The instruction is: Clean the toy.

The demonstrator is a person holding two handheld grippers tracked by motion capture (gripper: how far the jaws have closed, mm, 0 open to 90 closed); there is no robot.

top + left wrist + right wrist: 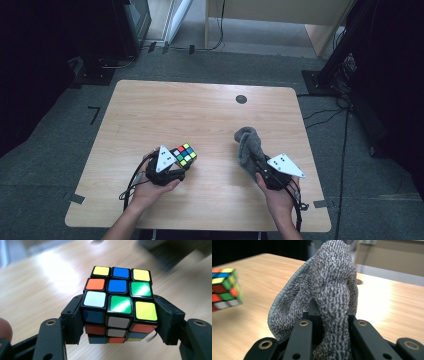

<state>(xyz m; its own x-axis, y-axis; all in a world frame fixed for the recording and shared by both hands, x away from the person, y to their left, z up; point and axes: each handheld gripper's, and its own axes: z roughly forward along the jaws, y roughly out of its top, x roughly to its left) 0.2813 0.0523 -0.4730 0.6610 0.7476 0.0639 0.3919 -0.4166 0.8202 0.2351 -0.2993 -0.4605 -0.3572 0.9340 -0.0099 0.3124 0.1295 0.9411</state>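
My left claw [120, 322] is clamped on the cube [120, 307], one jaw flat against each side face, the scrambled top face turned up toward me. My right claw [332, 322] is pinched tight on the cloth [324, 290], a grey knitted thing that bunches up between the jaws and stands beyond them.

Outward from there: seen from above, the cube [184, 154] sits ahead of my left claw [172, 162], near the front edge of the bench [200, 110] and left of its middle. The cloth [248, 145] runs from my right claw [260, 167] away toward the far edge, its long axis pointing forward and slightly left, over the right half.

What matters next, I judge, is the gap between the two: the cube lies to the left of the cloth, well apart, so the hands must come together across the bench before cloth can meet cube.
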